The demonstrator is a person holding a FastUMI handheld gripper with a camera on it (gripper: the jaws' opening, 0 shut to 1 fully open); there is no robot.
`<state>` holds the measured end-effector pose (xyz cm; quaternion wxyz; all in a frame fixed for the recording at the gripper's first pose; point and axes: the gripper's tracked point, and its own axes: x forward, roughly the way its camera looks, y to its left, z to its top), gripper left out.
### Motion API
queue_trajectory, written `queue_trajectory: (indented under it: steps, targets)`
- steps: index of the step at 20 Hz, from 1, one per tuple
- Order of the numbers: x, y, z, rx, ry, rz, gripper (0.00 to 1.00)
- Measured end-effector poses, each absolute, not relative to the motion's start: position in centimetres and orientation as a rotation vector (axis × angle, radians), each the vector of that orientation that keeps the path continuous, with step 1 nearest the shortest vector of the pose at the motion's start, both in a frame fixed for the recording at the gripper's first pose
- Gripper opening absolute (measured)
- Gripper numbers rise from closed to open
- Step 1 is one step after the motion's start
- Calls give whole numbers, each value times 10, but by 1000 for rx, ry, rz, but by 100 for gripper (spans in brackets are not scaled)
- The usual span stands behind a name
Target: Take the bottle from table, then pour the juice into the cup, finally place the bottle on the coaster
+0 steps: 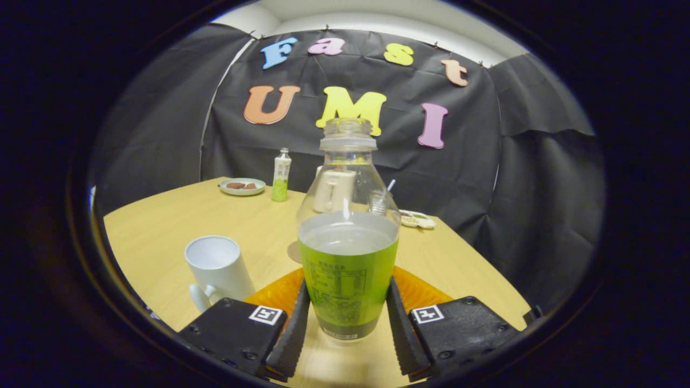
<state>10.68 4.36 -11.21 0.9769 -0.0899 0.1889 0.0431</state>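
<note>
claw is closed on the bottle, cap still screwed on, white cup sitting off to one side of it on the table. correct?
Not quite: the cap is off. The gripper view shows the bottle with a bare open neck, no cap. The rest holds: the claw has both fingers against the bottle's label, and the white cup stands beside it on the table.

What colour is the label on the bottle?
Green, on the bottle between the fingers, gripper view.

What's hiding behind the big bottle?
Through the clear bottle, gripped between the claw fingers, a pale mug and a small glass show. A coaster edge peeks out; the rest is covered.
</note>
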Motion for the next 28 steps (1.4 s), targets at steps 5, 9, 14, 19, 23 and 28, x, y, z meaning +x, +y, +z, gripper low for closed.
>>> queue_trajectory:
  steps: [5, 9, 14, 19, 23, 28]
  targets:
    - [112, 39, -96, -393, 379, 76, 73]
    - [118, 32, -91, -577, 368, 46, 73]
    - [124, 29, -79, -792, 308, -4, 73]
    - [130, 45, -67, -965, 229, -13, 73]
    - [133, 50, -58, -1099, 176, -38, 73]
    - [140, 49, -57, -1237, 152, -67, 73]
